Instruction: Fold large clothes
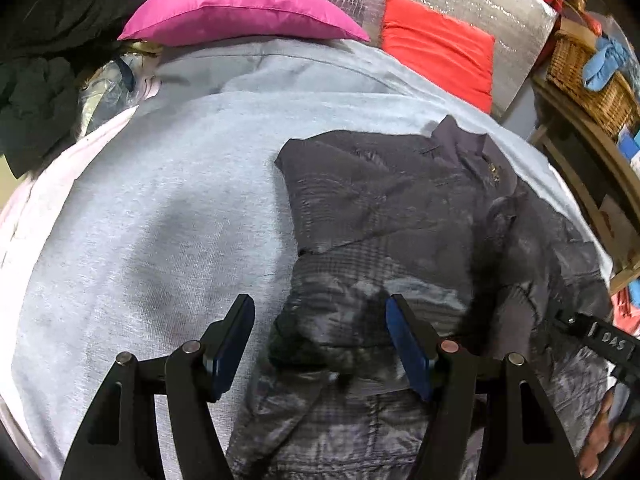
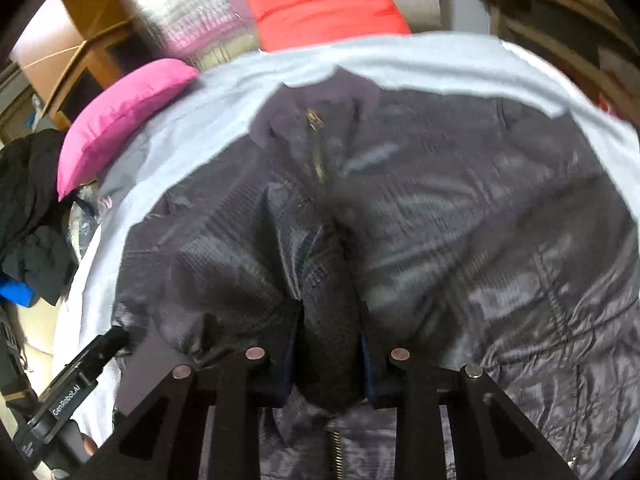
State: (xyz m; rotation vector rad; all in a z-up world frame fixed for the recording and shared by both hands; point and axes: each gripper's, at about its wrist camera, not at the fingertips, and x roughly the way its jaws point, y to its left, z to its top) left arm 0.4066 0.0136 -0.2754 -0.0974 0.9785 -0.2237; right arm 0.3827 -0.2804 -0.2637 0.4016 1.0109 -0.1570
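Now we are looking at a dark grey quilted jacket [image 2: 420, 208], shiny and creased, lying on a pale blue sheet [image 1: 160, 200]. It is running lengthwise away from us, collar pointing toward the red pillow [image 2: 328, 0], brass zipper [image 2: 318, 152] along its middle. We are clamping our right gripper [image 2: 330, 344] on a raised fold of the jacket near the zipper. We are holding our left gripper [image 1: 320, 336] with fingers apart above the jacket's edge, pinching nothing.
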